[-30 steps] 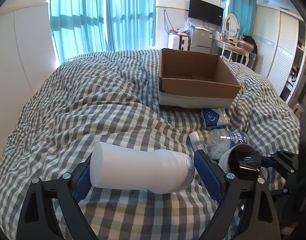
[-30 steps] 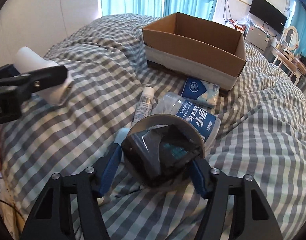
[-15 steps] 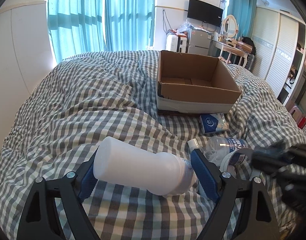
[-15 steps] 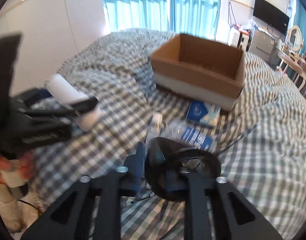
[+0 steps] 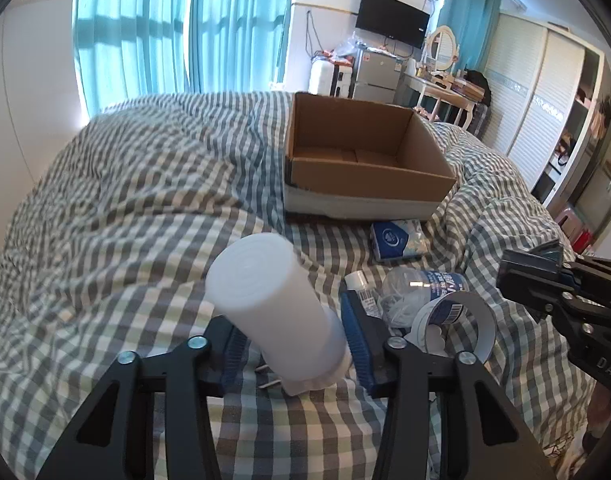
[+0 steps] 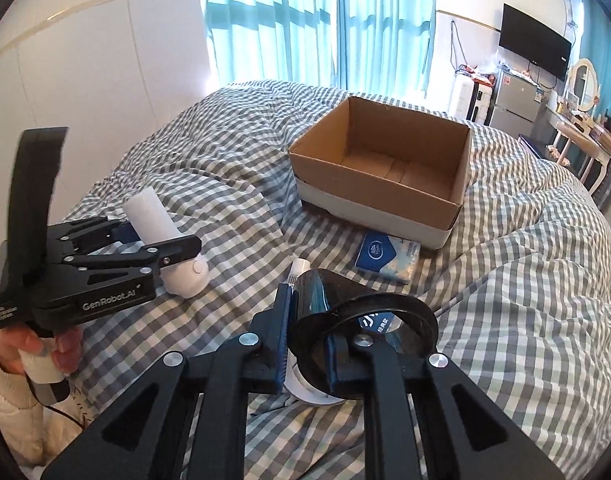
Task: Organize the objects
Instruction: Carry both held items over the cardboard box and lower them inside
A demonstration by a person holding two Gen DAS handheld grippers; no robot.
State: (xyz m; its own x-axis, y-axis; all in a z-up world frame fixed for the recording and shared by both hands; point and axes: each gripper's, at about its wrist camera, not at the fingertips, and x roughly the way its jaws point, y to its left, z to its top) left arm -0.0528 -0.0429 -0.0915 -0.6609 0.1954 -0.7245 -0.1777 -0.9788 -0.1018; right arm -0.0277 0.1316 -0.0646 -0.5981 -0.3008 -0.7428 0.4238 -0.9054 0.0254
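A: Left claw (image 5: 293, 344) — state?
B: Clamped on white bottle (image 5: 277, 312), blue pads both sides. Tilted, flat end up & fwd, rounded cap end low by the pads. Held above the bed (image 5: 145, 208).

A: Right claw (image 6: 305, 344)?
B: Clamped on wall of black cup (image 6: 361, 320), one finger inside, one outside. Cup on its side, mouth toward cam. Also lifted off the quilt.

A: Edges, room to move?
B: Cardboard box (image 6: 385, 176) open-topped, flaps absent, only bare bottom visible inside. Sits mid-bed, far side from both claws. Wide stretch of checked quilt left of box, nothing on it but folds. Near rim of box well apart from both claws.

A: Stuff betw. claws & box?
B: Blue tissue pack (image 6: 387, 256) just beside box's near corner, touching or nearly; can't tell which. Small white tube (image 5: 359, 284) & crumpled clear plastic bottle (image 5: 421, 284) w/ blue label, lying together just ahead of left claw. White tape ring (image 5: 461, 324) right beside them, near side.

A: Surface?
B: Grey-white gingham quilt, rumpled, humps at right.

A: Room?
B: Teal curtains (image 5: 177, 28) at bright window behind bed, wall TV (image 5: 391, 24), small fridge, dresser w/ oval mirror, louvred wardrobe at right. White panel wall left.
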